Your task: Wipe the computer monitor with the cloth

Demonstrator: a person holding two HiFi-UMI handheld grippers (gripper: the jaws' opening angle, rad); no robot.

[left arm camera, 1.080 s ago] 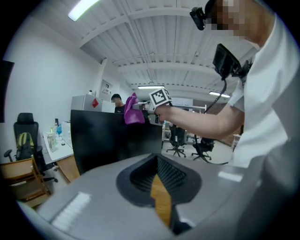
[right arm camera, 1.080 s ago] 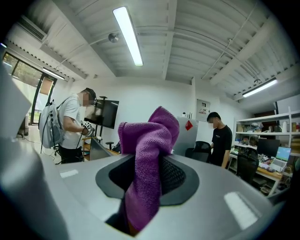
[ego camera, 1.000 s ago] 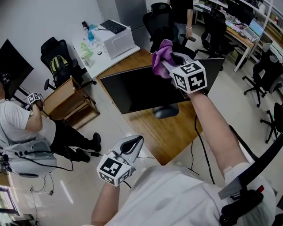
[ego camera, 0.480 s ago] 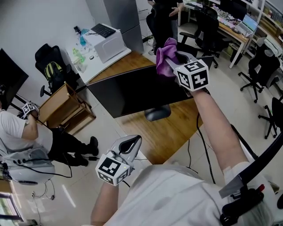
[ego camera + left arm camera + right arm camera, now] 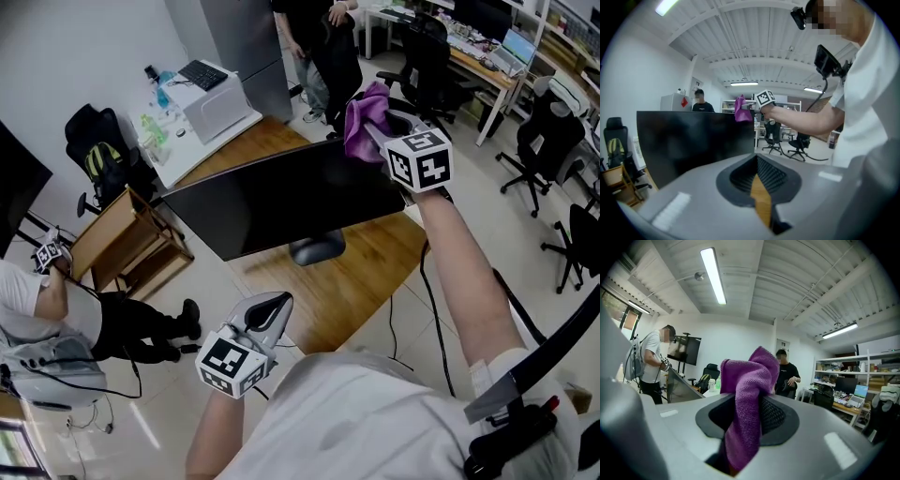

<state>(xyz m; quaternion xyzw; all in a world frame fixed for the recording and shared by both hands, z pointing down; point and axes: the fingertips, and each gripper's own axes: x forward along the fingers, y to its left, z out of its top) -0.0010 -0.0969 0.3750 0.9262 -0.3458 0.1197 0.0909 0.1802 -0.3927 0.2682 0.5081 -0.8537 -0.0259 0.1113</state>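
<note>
Purple fleecy cloth (image 5: pixel 366 117) pinched in R gripper (image 5: pixel 377 129) by black flat monitor's (image 5: pixel 281 199) top corner. Contact unclear, judging wipe mostly left. L gripper (image 5: pixel 270 312) pressed together, empty.

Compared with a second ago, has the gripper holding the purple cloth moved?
Yes. The right gripper, clamping the purple cloth, has slid right along the top edge of the monitor, from mid-span to near its right corner.
</note>
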